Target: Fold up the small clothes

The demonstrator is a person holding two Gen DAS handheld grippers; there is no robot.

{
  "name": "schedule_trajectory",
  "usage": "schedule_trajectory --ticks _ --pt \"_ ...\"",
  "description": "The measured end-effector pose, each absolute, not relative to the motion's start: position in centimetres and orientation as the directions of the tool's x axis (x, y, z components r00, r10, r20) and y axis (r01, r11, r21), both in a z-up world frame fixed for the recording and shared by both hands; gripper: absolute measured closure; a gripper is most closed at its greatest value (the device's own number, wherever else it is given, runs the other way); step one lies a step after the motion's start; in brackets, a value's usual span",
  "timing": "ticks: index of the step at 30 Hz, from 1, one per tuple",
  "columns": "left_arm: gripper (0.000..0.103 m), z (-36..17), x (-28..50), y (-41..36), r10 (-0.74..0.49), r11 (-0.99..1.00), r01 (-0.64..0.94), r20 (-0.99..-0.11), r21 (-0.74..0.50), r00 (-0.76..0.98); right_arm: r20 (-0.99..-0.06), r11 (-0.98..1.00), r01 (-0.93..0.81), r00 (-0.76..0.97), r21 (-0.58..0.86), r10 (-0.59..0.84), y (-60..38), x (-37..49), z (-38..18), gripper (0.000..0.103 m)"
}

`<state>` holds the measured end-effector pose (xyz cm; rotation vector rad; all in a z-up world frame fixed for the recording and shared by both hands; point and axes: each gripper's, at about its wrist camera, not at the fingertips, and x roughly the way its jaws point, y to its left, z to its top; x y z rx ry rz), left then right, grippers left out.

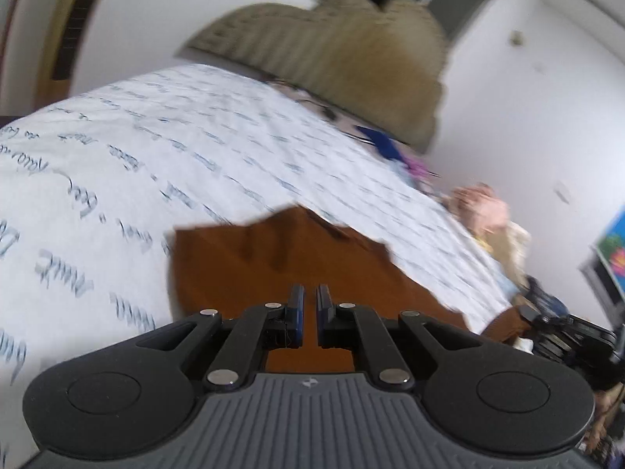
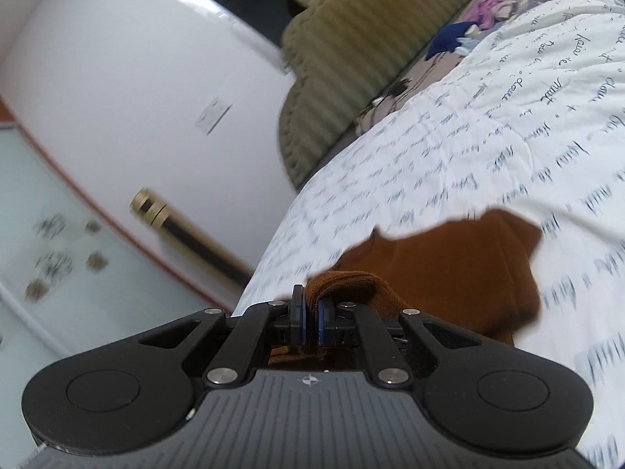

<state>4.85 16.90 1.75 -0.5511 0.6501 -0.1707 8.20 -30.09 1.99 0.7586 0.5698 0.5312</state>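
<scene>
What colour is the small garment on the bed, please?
Rust-brown garment, best seen in the right wrist view.

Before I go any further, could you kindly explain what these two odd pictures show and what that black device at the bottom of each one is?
Each picture comes from a fisheye camera mounted on a hand-held tool, looking forward along its two fingers; a person carries one tool in each hand. The black shape at the bottom is the tool itself.

In the left wrist view, the left gripper has its fingers nearly closed over a brown garment; whether cloth is pinched there I cannot tell.

In the right wrist view, the right gripper pinches a folded edge of the same brown garment.

The garment lies on a white bedspread printed with handwriting. Behind it are an olive ribbed cushion and a blurred pile of small clothes.
</scene>
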Motion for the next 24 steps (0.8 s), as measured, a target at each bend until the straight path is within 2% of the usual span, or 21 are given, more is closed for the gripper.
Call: schedule_trajectory --ticks 3,8,11,14,16,18,20,24 --pt "0.097 1.9 6.2 16.6 -0.307 0.856 -0.016 -0.534 -0.517 0.788 -0.322 0.640 -0.169 0.752 0.749 0.575 -29.6 13.2 0.8 0.092" --pt "0.097 3.6 3.8 15.1 -0.263 0.925 0.056 -0.524 -0.376 0.810 -0.400 0.701 -0.079 0.774 0.708 0.491 -29.0 19.6 -1.3 0.092" --pt "0.097 3.2 3.3 14.4 -0.244 0.949 0.071 -0.570 -0.309 0.785 -0.452 0.734 -0.024 0.774 0.679 0.444 -28.8 22.1 -2.5 0.092" --pt "0.096 2.1 4.5 14.1 -0.152 0.975 0.003 -0.655 -0.222 0.741 -0.575 0.785 0.060 0.715 0.616 0.397 -28.0 23.8 -4.8 0.088" --pt "0.096 1.3 5.6 15.1 -0.154 0.966 -0.038 -0.691 -0.254 0.706 -0.617 0.787 0.097 0.681 0.609 0.393 -27.7 23.4 -6.0 0.087" --pt "0.096 0.6 6.6 16.3 -0.198 0.948 -0.053 -0.714 -0.312 0.671 -0.605 0.808 0.058 0.694 0.587 0.390 -27.4 21.9 -5.5 0.078" --pt "0.096 -0.1 7.4 17.2 -0.241 0.932 -0.062 -0.736 -0.358 0.632 -0.608 0.860 0.020 0.716 0.510 0.344 -26.8 19.8 -4.0 0.065" --pt "0.095 -0.6 7.4 17.3 -0.336 0.911 -0.005 -0.752 -0.412 0.567 -0.586 0.887 -0.135 0.705 0.442 0.399 -25.2 15.7 -1.0 0.065"
